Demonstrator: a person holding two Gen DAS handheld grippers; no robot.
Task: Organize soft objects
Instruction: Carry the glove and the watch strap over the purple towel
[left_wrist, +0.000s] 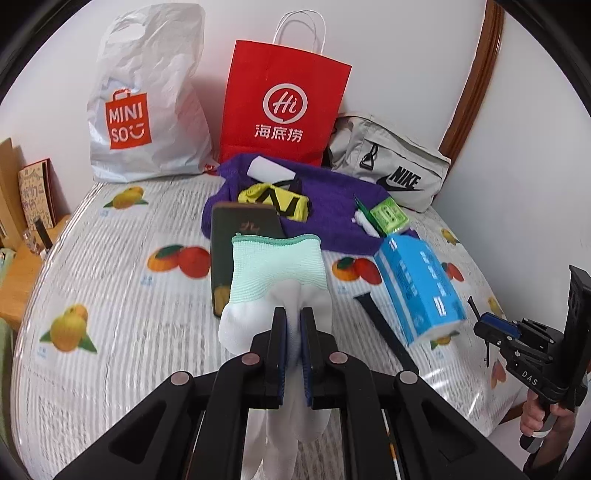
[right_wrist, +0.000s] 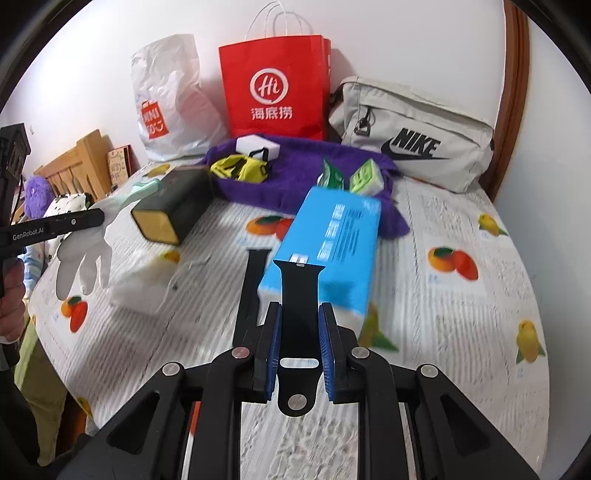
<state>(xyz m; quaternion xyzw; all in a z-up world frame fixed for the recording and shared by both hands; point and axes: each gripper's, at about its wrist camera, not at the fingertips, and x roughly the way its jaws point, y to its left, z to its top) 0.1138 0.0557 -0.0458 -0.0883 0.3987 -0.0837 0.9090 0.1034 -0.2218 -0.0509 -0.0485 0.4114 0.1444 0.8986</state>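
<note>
Your left gripper (left_wrist: 293, 321) is clamping tight on a white glove (left_wrist: 275, 284) with a mint cuff, while your right gripper (right_wrist: 300, 321) is gripping a black watch strap (right_wrist: 299, 295) above the bed (right_wrist: 461, 314).

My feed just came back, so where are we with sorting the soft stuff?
Done: nothing visibly bagged yet. In hand: the left gripper is clamped on a white glove; the right gripper holds a black watch strap. Left: purple towel, yellow item, blue tissue pack and second strap lie on the bed.
</note>
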